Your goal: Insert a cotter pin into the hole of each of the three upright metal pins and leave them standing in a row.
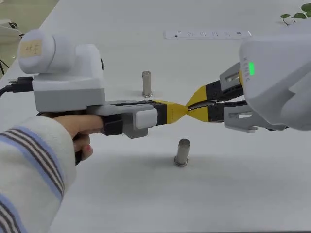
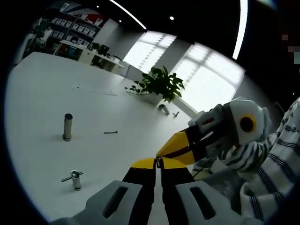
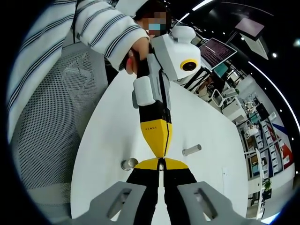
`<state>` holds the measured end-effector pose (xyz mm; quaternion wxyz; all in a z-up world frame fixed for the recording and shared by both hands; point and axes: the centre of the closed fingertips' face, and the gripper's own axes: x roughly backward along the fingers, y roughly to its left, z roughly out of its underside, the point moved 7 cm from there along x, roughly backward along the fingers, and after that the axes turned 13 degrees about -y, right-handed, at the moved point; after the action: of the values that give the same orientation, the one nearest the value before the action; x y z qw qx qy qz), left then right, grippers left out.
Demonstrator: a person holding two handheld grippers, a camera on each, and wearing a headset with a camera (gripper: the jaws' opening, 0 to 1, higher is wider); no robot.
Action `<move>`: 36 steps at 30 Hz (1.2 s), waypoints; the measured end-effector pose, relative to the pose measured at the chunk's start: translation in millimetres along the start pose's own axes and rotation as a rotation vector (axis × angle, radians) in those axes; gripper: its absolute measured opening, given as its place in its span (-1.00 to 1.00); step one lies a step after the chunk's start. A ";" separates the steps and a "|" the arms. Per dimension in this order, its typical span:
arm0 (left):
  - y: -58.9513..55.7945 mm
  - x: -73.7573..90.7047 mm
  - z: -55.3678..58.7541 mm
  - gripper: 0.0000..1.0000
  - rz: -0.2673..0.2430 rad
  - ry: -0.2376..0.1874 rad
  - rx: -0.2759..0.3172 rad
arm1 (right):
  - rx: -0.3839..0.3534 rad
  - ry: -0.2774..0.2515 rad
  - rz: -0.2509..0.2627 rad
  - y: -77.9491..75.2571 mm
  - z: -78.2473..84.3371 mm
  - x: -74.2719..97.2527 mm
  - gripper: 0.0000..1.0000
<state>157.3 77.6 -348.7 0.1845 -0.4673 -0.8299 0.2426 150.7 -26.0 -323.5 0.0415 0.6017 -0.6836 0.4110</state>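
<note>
Above the white table (image 1: 252, 194) my two grippers point at each other, yellow tips touching. The left gripper (image 1: 181, 110), held by a hand in a striped sleeve, comes in from the left, jaws shut. The right gripper (image 1: 192, 107) meets it from the right, also shut. In the left gripper view, the left gripper (image 2: 159, 162) meets the right one's tip (image 2: 174, 143). The right gripper (image 3: 161, 162) meets the left one's yellow tip (image 3: 158, 136). Whether something thin is pinched there I cannot tell. One metal pin (image 1: 146, 83) stands behind the grippers, another (image 1: 182, 152) in front. A pin with a cotter pin through it (image 2: 75, 179) stands near a bare pin (image 2: 68, 127). A loose cotter pin (image 2: 111, 132) lies beyond.
A white power strip (image 1: 208, 34) lies at the far side of the table, with plant leaves (image 1: 296, 16) at the far right corner. A potted plant (image 2: 161, 84) and small metal parts (image 2: 165, 109) sit at the table's far end.
</note>
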 end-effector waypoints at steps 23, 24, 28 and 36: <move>-6.4 -1.1 -0.2 -1.00 -0.008 0.014 -0.079 | -0.036 0.004 0.017 0.8 3.9 3.0 -1.00; -5.8 -0.7 -0.4 -1.00 -0.010 0.015 -0.092 | -0.045 0.013 0.017 1.1 6.1 3.2 -1.00; -5.3 1.6 -0.9 -1.00 -0.011 0.022 -0.118 | -0.082 0.032 0.025 1.2 14.3 4.8 -0.73; -11.8 4.9 2.5 -1.00 0.047 0.074 -0.272 | -0.258 -0.062 0.008 4.6 17.3 6.4 -0.67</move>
<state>145.5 76.0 -343.5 0.1440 -0.5160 -0.8366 0.1148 152.5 -41.9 -333.6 0.0957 0.6011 -0.7340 0.3013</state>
